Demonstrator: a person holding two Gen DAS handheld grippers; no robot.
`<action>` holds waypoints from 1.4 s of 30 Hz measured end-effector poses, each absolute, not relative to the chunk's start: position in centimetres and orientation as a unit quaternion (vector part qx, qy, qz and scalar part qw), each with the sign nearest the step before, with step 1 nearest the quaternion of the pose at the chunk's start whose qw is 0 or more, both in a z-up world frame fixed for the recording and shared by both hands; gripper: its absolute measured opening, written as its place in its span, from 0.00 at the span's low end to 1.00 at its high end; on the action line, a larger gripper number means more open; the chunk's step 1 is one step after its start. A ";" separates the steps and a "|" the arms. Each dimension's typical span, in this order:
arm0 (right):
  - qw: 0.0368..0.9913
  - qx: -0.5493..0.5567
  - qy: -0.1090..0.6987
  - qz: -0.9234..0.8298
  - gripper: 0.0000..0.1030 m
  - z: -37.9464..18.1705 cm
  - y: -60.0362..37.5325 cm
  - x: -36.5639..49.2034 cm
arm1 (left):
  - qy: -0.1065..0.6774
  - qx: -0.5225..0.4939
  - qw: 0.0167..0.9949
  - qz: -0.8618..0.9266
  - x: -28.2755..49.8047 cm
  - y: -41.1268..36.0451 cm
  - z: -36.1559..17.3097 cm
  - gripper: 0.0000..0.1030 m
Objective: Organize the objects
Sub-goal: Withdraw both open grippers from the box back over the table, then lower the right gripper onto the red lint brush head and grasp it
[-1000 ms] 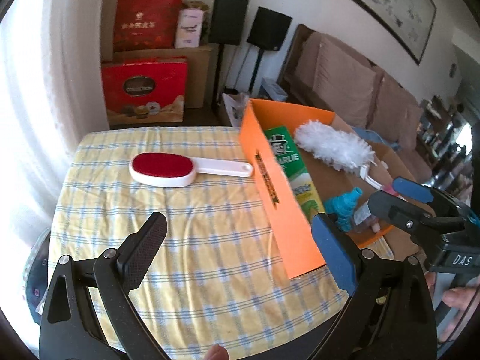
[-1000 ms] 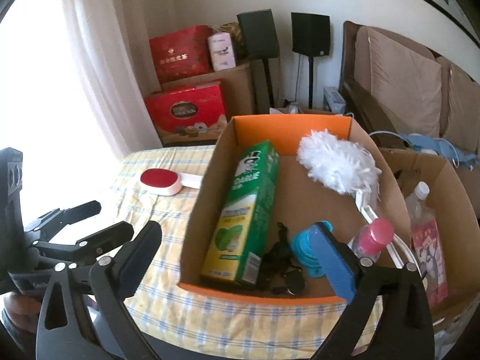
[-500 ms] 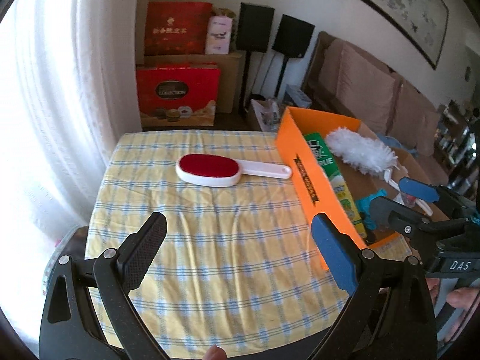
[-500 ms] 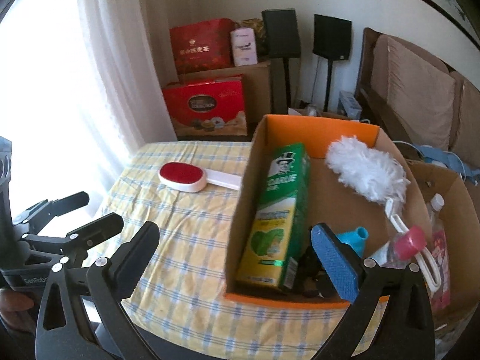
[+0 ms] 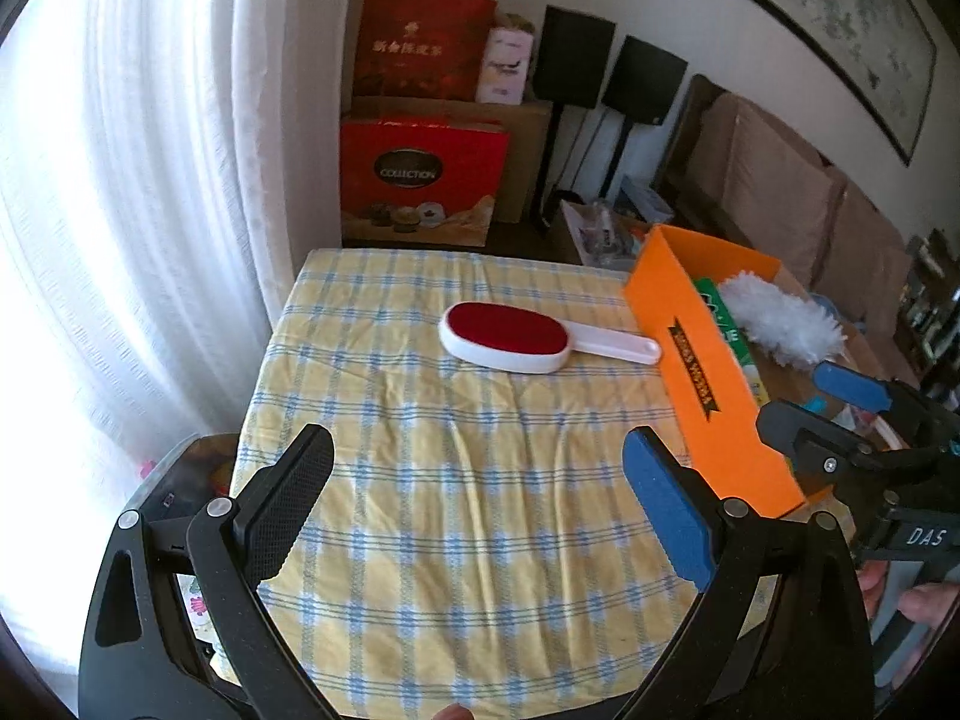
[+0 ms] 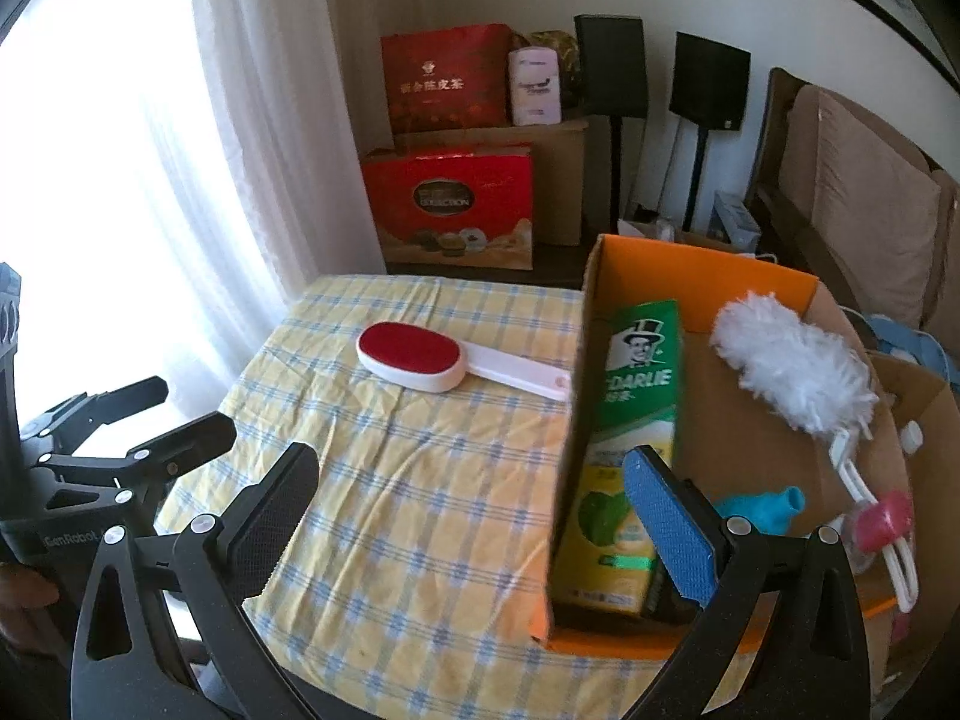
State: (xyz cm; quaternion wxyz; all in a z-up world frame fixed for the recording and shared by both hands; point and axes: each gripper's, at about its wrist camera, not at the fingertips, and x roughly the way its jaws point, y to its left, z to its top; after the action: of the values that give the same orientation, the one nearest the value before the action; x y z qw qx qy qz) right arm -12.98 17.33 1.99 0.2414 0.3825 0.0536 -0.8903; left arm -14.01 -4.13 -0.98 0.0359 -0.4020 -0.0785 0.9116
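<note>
Left wrist view first: the left gripper (image 5: 477, 507) has pulled back and swung away from the box over the last second, and it hangs above the near part of the yellow-and-blue checked tablecloth (image 5: 456, 540) with its jaws spread wide and nothing between them. Just off to its right, the right gripper (image 5: 822, 405) hovers at the near corner of the orange cardboard box (image 5: 720, 396), also wide open and empty. From its own camera, the right gripper (image 6: 474, 516) straddles the box's near-left wall, blue pad over the box interior, black pad over the cloth.

Ahead of the left gripper, well clear of both sets of fingers, lies the red-faced oval lint brush with a white plastic handle (image 5: 510, 336), flat on the cloth, handle tip just beside the box's left wall. That is the one loose item left on the table. With the retreat, the brush now sits nearly dead centre before the left jaws, so I judge it the next pick.

Farther right, inside the box: a green toothpaste carton (image 6: 636, 396), a fluffy white duster (image 6: 792, 372), a small teal silicone piece (image 6: 756, 507) and a pink-capped bottle (image 6: 885, 519). Those look already sorted.
</note>
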 end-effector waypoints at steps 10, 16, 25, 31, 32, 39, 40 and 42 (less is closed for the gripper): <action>0.271 0.395 0.052 -0.876 1.00 0.8 14.3 -15.8 | -0.094 -0.415 0.024 0.905 -15.6 -6.7 -3.0 0.94; 0.272 0.417 0.038 -0.866 1.00 0.3 13.0 -18.8 | -0.110 -0.425 0.012 0.898 -17.1 -8.4 -4.7 0.94; 0.269 0.445 0.024 -0.854 1.00 -1.1 9.5 -24.5 | -0.119 -0.436 0.019 0.892 -18.5 -9.3 -6.6 0.94; 0.241 0.466 0.033 -0.851 0.96 -3.6 7.1 -27.9 | -0.125 -0.445 0.029 0.886 -18.9 -9.2 -8.1 0.94; 0.237 0.468 0.035 -0.851 0.96 -4.0 6.7 -28.3 | -0.126 -0.447 0.030 0.885 -19.0 -9.1 -8.3 0.94; 0.210 0.485 0.044 -0.848 0.80 -6.4 5.7 -30.3 | -0.131 -0.451 0.028 0.883 -19.4 -9.4 -8.7 0.94; 0.210 0.488 0.044 -0.846 0.76 -6.7 5.6 -30.4 | -0.133 -0.451 0.028 0.882 -19.4 -9.6 -8.8 0.94; 0.210 0.498 0.043 -0.841 0.69 -7.4 5.5 -30.9 | -0.137 -0.451 0.026 0.881 -19.6 -9.8 -8.9 0.94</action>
State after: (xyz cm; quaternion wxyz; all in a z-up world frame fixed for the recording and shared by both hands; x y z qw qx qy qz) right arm -30.87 5.48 -7.43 0.2096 0.4977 0.0431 -0.8406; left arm -19.56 -9.80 -8.89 0.0258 -0.4511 -0.1374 0.8815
